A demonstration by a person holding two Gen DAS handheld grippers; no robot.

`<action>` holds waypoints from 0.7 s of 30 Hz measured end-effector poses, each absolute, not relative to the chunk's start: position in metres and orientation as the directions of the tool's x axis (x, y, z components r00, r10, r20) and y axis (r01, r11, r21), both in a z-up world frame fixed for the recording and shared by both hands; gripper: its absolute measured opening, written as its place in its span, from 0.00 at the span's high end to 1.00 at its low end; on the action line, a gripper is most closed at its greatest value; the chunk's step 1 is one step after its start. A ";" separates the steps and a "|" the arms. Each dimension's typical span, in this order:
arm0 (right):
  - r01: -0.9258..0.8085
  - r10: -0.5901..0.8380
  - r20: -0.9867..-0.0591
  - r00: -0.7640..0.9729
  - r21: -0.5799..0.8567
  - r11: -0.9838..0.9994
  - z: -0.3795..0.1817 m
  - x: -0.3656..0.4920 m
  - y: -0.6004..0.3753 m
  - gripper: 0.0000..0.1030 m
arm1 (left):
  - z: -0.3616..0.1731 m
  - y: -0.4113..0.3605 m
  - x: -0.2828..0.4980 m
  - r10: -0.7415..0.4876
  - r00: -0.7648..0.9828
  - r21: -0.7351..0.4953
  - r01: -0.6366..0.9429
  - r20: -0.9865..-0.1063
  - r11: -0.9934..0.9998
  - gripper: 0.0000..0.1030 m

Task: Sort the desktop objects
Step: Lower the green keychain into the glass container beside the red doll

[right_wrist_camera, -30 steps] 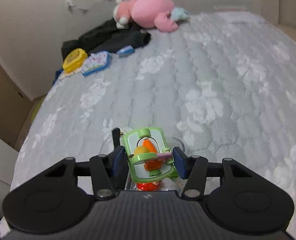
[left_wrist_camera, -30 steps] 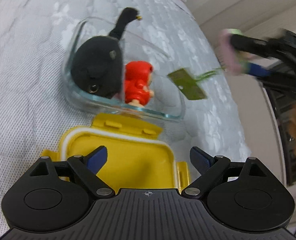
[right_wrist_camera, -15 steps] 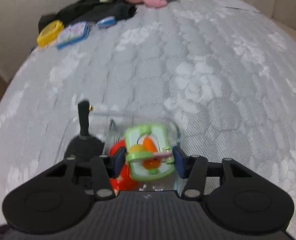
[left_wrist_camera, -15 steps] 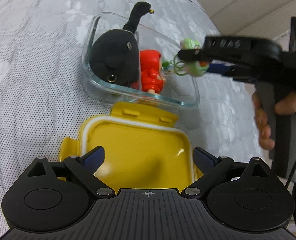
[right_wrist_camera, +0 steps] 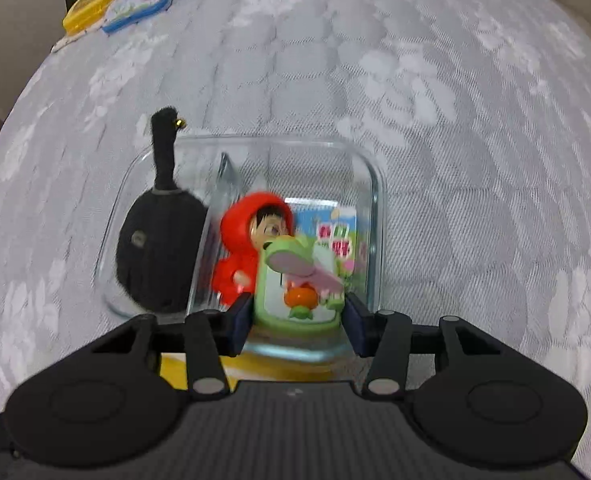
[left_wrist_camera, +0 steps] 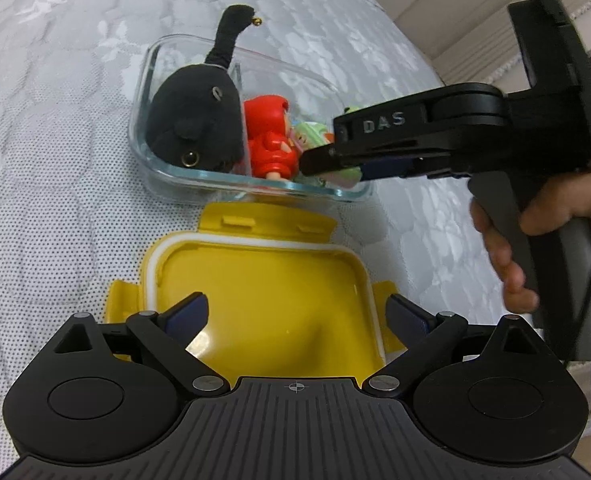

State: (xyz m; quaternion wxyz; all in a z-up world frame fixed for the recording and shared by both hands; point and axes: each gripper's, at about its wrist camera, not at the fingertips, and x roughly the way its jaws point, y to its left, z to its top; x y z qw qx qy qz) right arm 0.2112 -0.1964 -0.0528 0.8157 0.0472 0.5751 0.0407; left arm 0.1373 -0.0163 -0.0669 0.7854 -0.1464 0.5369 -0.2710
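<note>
Right gripper, reaching level over the glass container, pinches the green toy inside its right compartment; a second ago it was held clear. Left gripper hovers spread above the yellow lid.

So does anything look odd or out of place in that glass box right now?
Only the black plush: its tail pokes up above the rim of the glass container. The red hooded figure and the green toy sit inside; nothing looks spilled or damaged.

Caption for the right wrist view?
Right gripper lowers a green toy into the glass container beside the red figurine.
</note>
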 end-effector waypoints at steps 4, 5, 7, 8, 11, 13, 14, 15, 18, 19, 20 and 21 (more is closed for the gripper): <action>-0.029 0.129 -0.933 0.336 0.127 0.992 -0.035 0.211 -0.194 0.48 | -0.062 -0.016 0.135 -0.586 0.291 -0.516 0.285 -0.756 0.807 0.04; -0.040 0.119 -0.928 0.353 0.113 0.993 -0.030 0.211 -0.193 0.49 | -0.061 -0.016 0.134 -0.590 0.296 -0.517 0.292 -0.751 0.805 0.04; -0.065 0.090 -0.919 0.384 0.071 0.995 -0.020 0.213 -0.189 0.49 | -0.059 -0.016 0.133 -0.601 0.300 -0.525 0.300 -0.741 0.796 0.04; -0.078 0.070 -0.914 0.399 0.042 0.996 -0.017 0.213 -0.187 0.49 | -0.057 -0.016 0.133 -0.607 0.301 -0.529 0.305 -0.735 0.792 0.04; -0.108 0.023 -0.908 0.419 -0.024 0.994 -0.018 0.218 -0.178 0.54 | -0.055 -0.013 0.131 -0.614 0.302 -0.534 0.309 -0.729 0.787 0.04; -0.111 0.000 -0.910 0.415 -0.051 0.993 -0.026 0.222 -0.175 0.58 | -0.056 -0.012 0.132 -0.614 0.301 -0.537 0.304 -0.730 0.787 0.04; -0.107 -0.013 -0.912 0.409 -0.062 0.992 -0.032 0.224 -0.173 0.58 | -0.057 -0.011 0.132 -0.614 0.300 -0.539 0.300 -0.730 0.787 0.04; -0.102 -0.023 -0.916 0.401 -0.069 0.992 -0.038 0.227 -0.172 0.58 | -0.058 -0.010 0.132 -0.613 0.299 -0.540 0.296 -0.731 0.788 0.04; -0.084 -0.013 -0.927 0.376 -0.048 0.995 -0.050 0.232 -0.171 0.59 | -0.060 -0.008 0.133 -0.612 0.298 -0.542 0.289 -0.733 0.789 0.03; -0.077 -0.010 -0.929 0.370 -0.041 0.996 -0.053 0.233 -0.171 0.58 | -0.059 -0.008 0.133 -0.612 0.297 -0.543 0.288 -0.733 0.789 0.03; -0.069 -0.014 -0.929 0.369 -0.042 0.997 -0.054 0.233 -0.171 0.58 | -0.057 -0.007 0.132 -0.613 0.297 -0.543 0.287 -0.732 0.789 0.03; -0.060 -0.019 -0.932 0.363 -0.044 0.997 -0.055 0.234 -0.171 0.58 | -0.057 -0.006 0.132 -0.612 0.294 -0.544 0.285 -0.734 0.789 0.03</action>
